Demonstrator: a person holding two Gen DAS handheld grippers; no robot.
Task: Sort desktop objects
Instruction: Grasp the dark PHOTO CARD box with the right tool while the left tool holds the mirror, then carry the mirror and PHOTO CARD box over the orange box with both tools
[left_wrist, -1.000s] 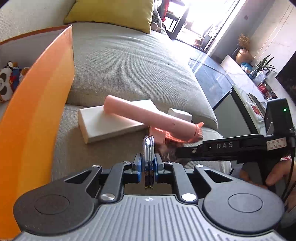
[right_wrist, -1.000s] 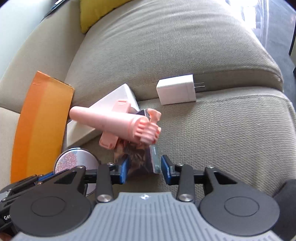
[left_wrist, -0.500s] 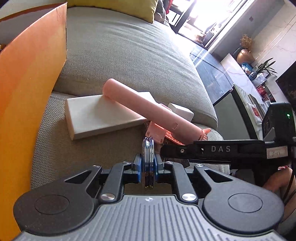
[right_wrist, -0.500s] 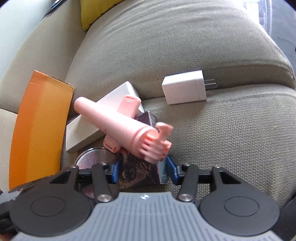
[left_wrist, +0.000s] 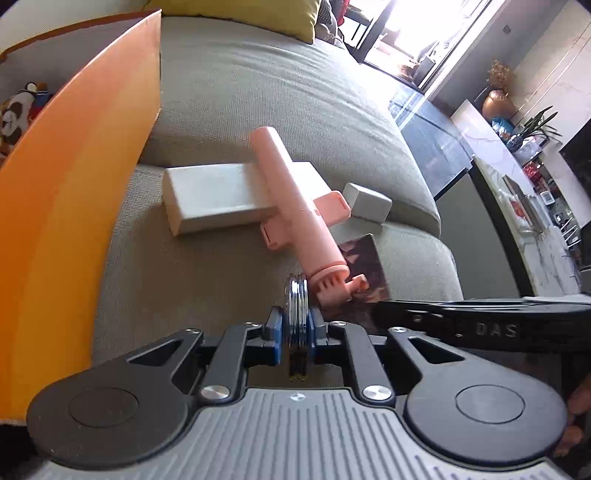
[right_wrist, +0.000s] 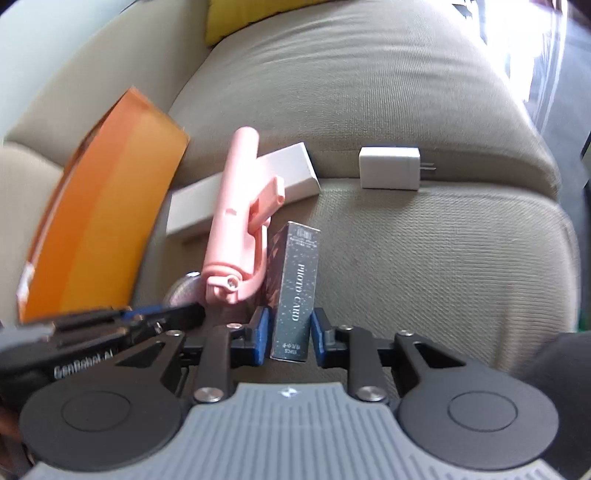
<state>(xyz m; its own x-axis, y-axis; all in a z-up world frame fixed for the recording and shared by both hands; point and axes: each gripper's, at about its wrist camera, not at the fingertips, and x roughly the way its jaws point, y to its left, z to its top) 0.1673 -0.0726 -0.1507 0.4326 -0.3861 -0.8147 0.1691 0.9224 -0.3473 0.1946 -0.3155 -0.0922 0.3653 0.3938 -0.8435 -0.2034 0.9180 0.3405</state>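
On the sofa seat (right_wrist: 424, 266), between the orange box (right_wrist: 103, 229) and the white charger (right_wrist: 389, 168), lie the things to sort. The right gripper (right_wrist: 288, 332) has the dark photo card box (right_wrist: 297, 288) standing on its narrow edge between its fingers, which are closing; the blue pads are at its two broad faces, but I cannot tell if they press already. This card box looks light and stiff, made of thin cardboard with a smooth printed surface, so it may slip or dent. I think the best hold is across the flat faces near the lower end, as now.

The pink selfie stick (right_wrist: 236, 206) leans beside it, partly over the white flat box (right_wrist: 243, 195), and may fall when the card box goes away.

The left gripper (left_wrist: 295, 325) has its fingers narrow, clamped on a round metal compact (left_wrist: 297, 314), held on edge. It looks hard and slippery at the rim.
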